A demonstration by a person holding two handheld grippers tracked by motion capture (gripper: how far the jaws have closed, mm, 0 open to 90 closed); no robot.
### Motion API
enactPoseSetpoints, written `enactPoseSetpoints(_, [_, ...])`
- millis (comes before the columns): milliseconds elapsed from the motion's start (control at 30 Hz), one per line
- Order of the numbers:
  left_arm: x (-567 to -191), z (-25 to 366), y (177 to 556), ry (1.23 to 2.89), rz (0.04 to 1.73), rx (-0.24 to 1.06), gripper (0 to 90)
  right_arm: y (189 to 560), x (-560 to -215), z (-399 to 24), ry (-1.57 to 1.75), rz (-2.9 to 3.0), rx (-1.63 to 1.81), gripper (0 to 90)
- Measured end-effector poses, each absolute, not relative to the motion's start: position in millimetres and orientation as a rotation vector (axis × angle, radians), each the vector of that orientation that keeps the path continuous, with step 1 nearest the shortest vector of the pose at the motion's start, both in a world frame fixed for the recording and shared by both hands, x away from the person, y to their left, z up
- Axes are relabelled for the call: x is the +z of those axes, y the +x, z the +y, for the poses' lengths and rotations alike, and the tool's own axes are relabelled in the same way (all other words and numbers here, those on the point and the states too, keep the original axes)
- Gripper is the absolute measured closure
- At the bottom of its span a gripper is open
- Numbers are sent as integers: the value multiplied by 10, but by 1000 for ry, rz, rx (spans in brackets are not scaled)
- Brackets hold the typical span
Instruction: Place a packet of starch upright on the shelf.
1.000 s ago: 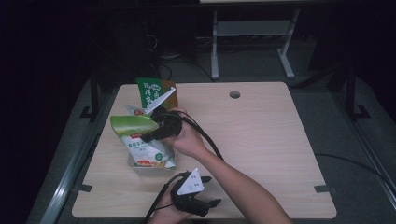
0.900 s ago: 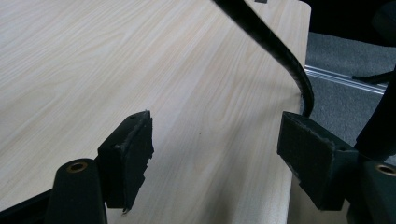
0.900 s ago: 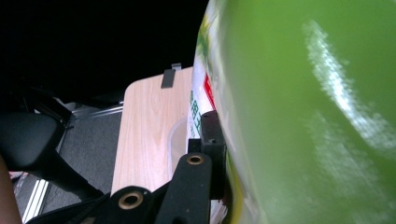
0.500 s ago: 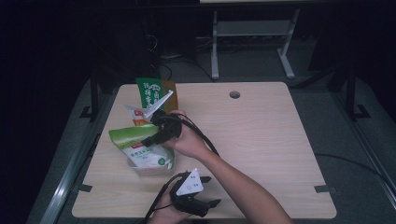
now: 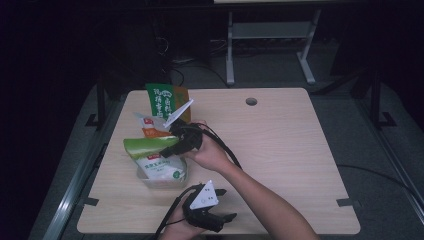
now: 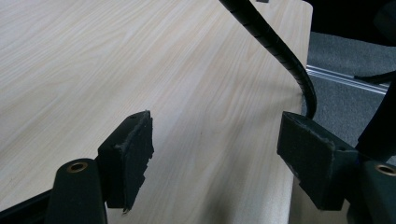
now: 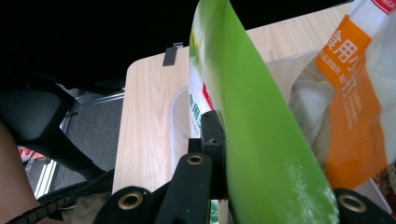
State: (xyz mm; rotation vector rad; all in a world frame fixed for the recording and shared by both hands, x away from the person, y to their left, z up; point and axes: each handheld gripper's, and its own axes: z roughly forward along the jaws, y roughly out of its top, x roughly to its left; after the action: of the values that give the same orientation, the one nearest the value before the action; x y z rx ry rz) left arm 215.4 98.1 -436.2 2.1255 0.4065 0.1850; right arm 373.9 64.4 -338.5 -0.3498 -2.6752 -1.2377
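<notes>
Over the clear bin, right tool clamped on green-topped pouch; left tool apart.

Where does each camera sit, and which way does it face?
High view: above the near side, looking down on the table; both forearms and claws show.
Left gripper view: on the left claw, facing along bare wood; open jaws, cable.
Right gripper view: on the right claw, clamped on the green-topped bag in the clear tub.
Shared: high and right views show that bag and the orange packet.
</notes>
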Motion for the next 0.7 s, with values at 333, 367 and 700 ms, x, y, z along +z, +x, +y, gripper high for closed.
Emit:
enactPoseSetpoints(333, [-4362, 1005, 2175, 2129, 418, 190, 263, 3736, -3410, 600, -365, -2660, -1247, 854])
enactPoseSetpoints(367, [-4362, 1005, 2175, 2129, 418, 190, 263, 3735, -3413, 594, -367, -2656, -1249, 824])
enactPoseSetpoints(700, [-4359, 1023, 2200, 2117, 440, 194, 261, 3739, -3381, 418, -404, -2618, -1301, 689])
